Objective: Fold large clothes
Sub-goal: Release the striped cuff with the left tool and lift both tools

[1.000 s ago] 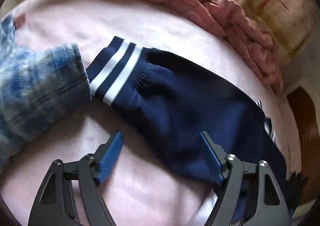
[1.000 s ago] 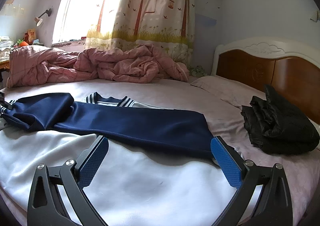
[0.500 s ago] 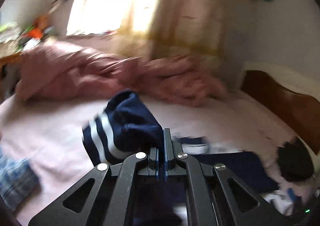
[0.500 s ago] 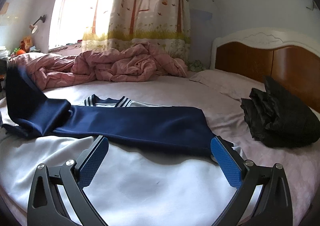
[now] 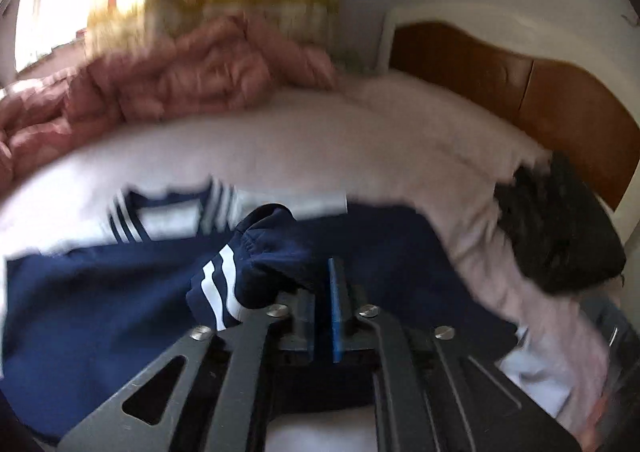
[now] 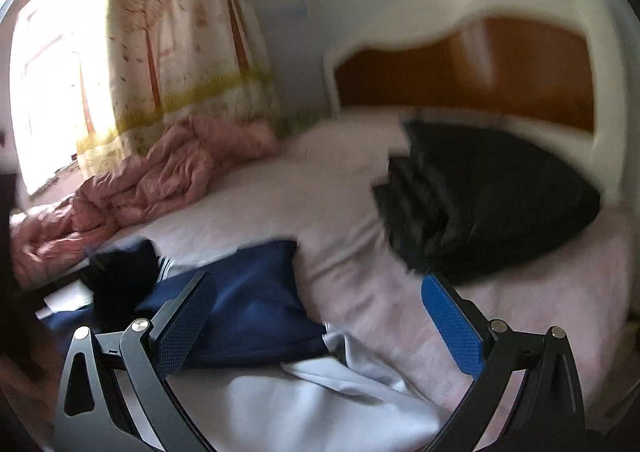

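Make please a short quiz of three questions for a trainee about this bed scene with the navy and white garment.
1. True or false: the right gripper has its jaws spread wide with nothing between them.
2. Which part of the garment lies at the left gripper? A) the hem B) the striped sleeve cuff C) the collar
3. Fill in: the black bundle lies near the wooden ____.

Key: 1 true; 2 B; 3 headboard
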`<state>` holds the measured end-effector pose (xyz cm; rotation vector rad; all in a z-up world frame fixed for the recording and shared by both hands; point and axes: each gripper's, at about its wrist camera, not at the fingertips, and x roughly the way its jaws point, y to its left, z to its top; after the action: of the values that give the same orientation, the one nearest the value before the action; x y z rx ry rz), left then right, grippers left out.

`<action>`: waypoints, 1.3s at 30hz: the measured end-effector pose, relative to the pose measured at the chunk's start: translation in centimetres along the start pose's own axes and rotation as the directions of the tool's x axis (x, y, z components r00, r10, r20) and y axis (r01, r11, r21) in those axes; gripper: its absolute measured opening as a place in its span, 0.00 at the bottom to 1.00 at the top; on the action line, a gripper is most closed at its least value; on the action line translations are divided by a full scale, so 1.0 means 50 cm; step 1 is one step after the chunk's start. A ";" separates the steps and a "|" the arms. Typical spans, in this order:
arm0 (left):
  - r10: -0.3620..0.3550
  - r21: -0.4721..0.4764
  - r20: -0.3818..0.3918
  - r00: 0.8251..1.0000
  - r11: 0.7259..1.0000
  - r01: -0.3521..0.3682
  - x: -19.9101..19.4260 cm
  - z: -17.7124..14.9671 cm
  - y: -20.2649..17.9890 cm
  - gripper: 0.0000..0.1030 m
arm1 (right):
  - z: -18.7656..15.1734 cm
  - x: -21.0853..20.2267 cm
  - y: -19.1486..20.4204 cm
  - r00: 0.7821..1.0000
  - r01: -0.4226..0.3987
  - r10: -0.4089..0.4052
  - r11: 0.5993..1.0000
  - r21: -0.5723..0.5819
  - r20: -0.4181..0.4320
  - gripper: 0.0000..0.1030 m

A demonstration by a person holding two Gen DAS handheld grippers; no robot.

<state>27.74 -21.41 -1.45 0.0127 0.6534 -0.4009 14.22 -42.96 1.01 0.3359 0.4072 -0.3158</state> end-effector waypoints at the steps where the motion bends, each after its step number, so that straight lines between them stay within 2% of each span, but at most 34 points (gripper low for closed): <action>1: -0.013 0.001 -0.007 1.000 1.000 0.013 -0.001 -0.016 -0.004 0.28 | 0.005 0.014 -0.012 0.999 -0.007 0.008 1.000 0.019 -0.033 1.00; 2: -0.018 0.013 -0.005 1.000 1.000 0.018 -0.002 -0.032 -0.006 0.41 | 0.011 0.027 -0.029 0.998 -0.004 0.006 0.999 0.046 -0.063 1.00; 5: 0.029 0.081 0.038 0.999 0.996 -0.032 -0.058 -0.072 0.002 0.63 | 0.016 0.043 -0.065 0.994 -0.003 0.015 0.994 0.109 -0.106 1.00; 7: 0.045 0.097 0.063 0.997 0.994 -0.051 -0.097 -0.089 0.029 0.71 | 0.015 0.050 -0.075 0.993 -0.014 0.029 0.992 0.126 -0.116 1.00; 9: 0.058 0.076 0.075 0.996 0.995 -0.063 -0.144 -0.103 0.072 0.77 | 0.011 0.049 -0.075 0.993 -0.013 0.027 0.993 0.119 -0.114 1.00; 14: 0.064 -0.030 0.059 0.996 0.998 -0.063 -0.235 -0.144 0.204 0.78 | -0.009 0.044 -0.015 0.994 -0.038 0.036 0.999 -0.015 -0.106 1.00; 16: 0.120 -0.030 0.083 0.989 0.993 -0.118 -0.267 -0.163 0.244 0.78 | -0.021 0.041 0.020 0.993 -0.054 0.044 0.995 -0.088 -0.110 1.00; 18: 0.204 -0.040 0.102 0.974 0.979 -0.200 -0.289 -0.175 0.289 0.78 | -0.032 0.034 0.063 0.989 -0.100 0.082 0.982 -0.160 -0.120 1.00; 20: 0.258 -0.095 0.080 0.963 0.963 -0.250 -0.294 -0.177 0.343 0.78 | -0.041 0.025 0.111 0.985 -0.147 0.120 0.960 -0.238 -0.125 1.00; 23: 0.358 -0.138 0.051 0.932 0.927 -0.348 -0.281 -0.180 0.403 0.78 | -0.056 0.003 0.204 0.977 -0.208 0.174 0.903 -0.376 -0.124 1.00; 26: 0.387 -0.162 -0.028 0.922 0.908 -0.387 -0.241 -0.195 0.442 0.78 | -0.076 -0.009 0.300 0.968 -0.251 0.201 0.826 -0.505 -0.151 1.00; 28: 0.393 -0.164 -0.090 0.915 0.900 -0.403 -0.205 -0.211 0.457 0.77 | -0.085 -0.002 0.353 0.956 -0.290 0.216 0.784 -0.549 -0.197 1.00; 31: 0.397 -0.151 -0.121 0.910 0.898 -0.412 -0.179 -0.226 0.460 0.77 | -0.094 0.049 0.418 0.903 -0.410 0.242 0.734 -0.541 -0.355 1.00; 32: 0.399 -0.151 -0.110 0.910 0.899 -0.412 -0.182 -0.226 0.459 0.77 | -0.099 0.075 0.440 0.897 -0.411 0.214 0.724 -0.553 -0.387 1.00; 35: 0.404 -0.147 -0.098 0.909 0.898 -0.415 -0.183 -0.231 0.454 0.77 | -0.124 0.148 0.491 0.903 -0.369 0.105 0.687 -0.626 -0.417 0.98; 37: 0.406 -0.143 -0.095 0.909 0.898 -0.416 -0.186 -0.233 0.450 0.77 | -0.146 0.202 0.507 0.906 -0.312 -0.016 0.649 -0.694 -0.422 0.92; 39: 0.400 -0.149 -0.094 0.912 0.900 -0.410 -0.186 -0.232 0.452 0.77 | -0.162 0.258 0.506 0.907 -0.223 -0.161 0.599 -0.769 -0.389 0.86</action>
<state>22.48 4.36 -7.74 0.0028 0.7232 0.0587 31.95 -20.18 -5.16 -0.5160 0.9342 0.0155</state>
